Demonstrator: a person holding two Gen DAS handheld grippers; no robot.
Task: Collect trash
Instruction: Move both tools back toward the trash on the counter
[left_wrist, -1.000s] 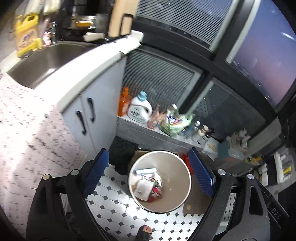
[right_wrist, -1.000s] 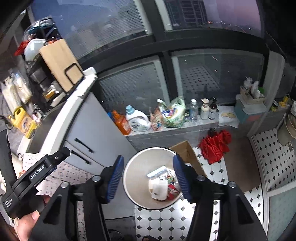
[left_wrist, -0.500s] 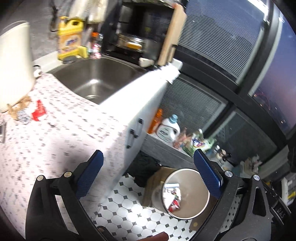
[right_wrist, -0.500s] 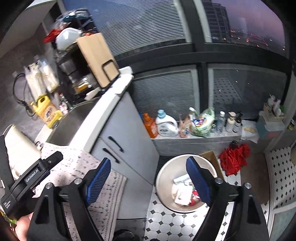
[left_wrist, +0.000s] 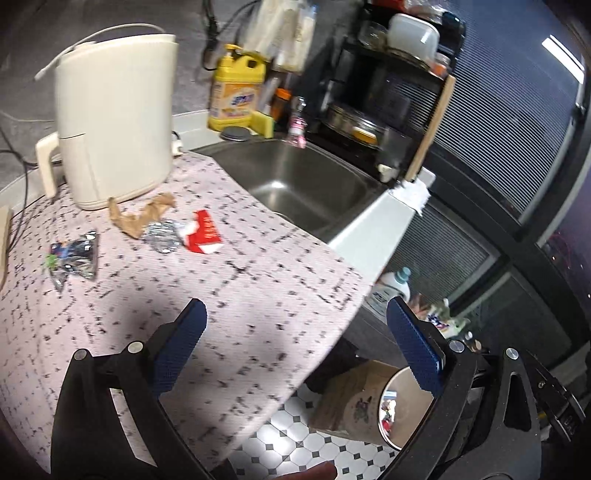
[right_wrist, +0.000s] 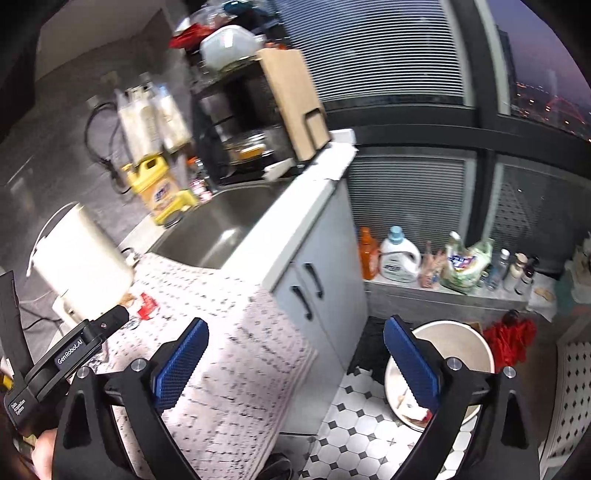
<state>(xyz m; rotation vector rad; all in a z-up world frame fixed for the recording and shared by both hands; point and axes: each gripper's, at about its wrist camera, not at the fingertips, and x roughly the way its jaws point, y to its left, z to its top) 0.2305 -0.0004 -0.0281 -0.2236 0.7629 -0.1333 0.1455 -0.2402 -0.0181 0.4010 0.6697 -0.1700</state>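
Patterned mat (left_wrist: 258, 295) covered the counter beside the sink (left_wrist: 295, 184); trash bin (right_wrist: 461, 339) stood on the floor below the counter edge, likely placed for easy drops. Left gripper (left_wrist: 295, 347) and right gripper (right_wrist: 295, 362) both gaped wide, empty. Red wrapper (left_wrist: 203, 232), foil ball (left_wrist: 162, 236), brown paper (left_wrist: 140, 218) and foil packet (left_wrist: 74, 254) lay ahead of the left jaws, well apart.
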